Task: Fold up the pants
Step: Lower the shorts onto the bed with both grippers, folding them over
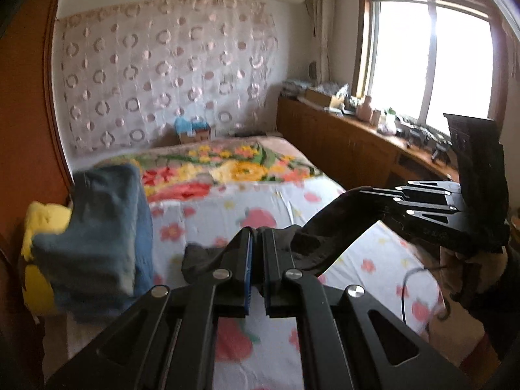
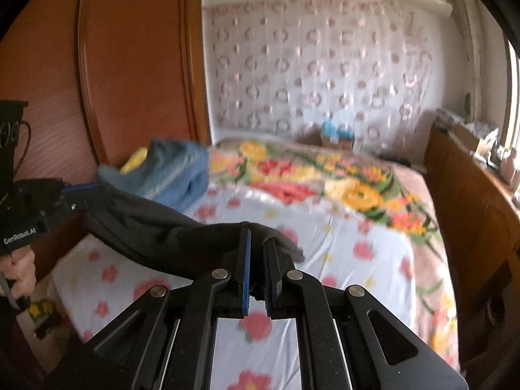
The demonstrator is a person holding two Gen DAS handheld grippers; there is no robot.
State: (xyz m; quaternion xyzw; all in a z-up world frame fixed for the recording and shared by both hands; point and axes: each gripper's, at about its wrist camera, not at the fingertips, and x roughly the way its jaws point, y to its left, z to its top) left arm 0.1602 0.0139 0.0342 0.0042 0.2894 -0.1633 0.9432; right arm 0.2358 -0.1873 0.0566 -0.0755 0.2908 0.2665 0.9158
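Note:
Dark pants (image 1: 328,227) hang stretched between my two grippers above the bed. My left gripper (image 1: 256,234) is shut on one end of the pants. My right gripper (image 2: 256,240) is shut on the other end, and the dark cloth (image 2: 156,227) runs from it leftward to the left gripper (image 2: 94,191). In the left wrist view the right gripper (image 1: 360,195) shows at the right, clamped on the cloth.
The bed has a white strawberry-print sheet (image 1: 325,201) and a flowered blanket (image 2: 325,175) farther back. A folded blue cloth (image 1: 104,227) over something yellow (image 1: 42,224) lies at the bed's left side. A wooden wardrobe (image 2: 130,65) stands left, a cluttered wooden cabinet (image 1: 341,136) under the window right.

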